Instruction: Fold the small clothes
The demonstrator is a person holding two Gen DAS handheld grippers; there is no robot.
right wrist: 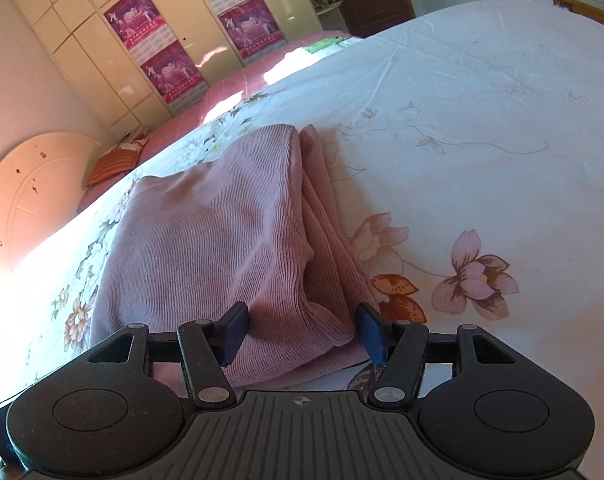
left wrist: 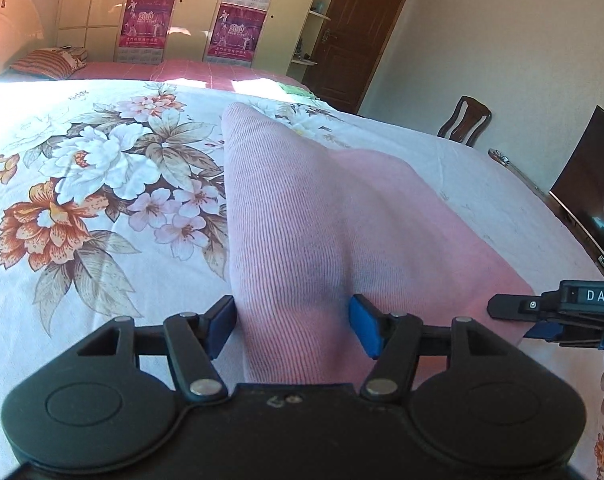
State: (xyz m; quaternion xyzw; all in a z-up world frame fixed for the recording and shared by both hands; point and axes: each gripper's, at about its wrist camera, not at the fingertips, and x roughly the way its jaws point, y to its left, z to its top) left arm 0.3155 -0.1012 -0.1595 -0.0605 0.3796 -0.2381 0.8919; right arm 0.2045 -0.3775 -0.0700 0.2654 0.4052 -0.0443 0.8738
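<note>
A pink ribbed knit garment (left wrist: 302, 216) lies on the floral bedsheet (left wrist: 82, 200). In the left wrist view one folded part rises as a ridge toward the far side. My left gripper (left wrist: 294, 326) is open, its blue pads on either side of the near end of that ridge. My right gripper (right wrist: 302, 330) is open with its pads astride the garment's (right wrist: 206, 236) near edge, where layers are stacked. The right gripper also shows at the right edge of the left wrist view (left wrist: 542, 316).
The bed's white floral sheet (right wrist: 482, 128) spreads wide to the right. A striped pillow (left wrist: 48, 63) and headboard (right wrist: 30, 196) are at the far end. Wardrobes with posters (left wrist: 238, 24), a door (left wrist: 358, 32), a wooden chair (left wrist: 466, 122) and a dark TV (left wrist: 594, 184) surround the bed.
</note>
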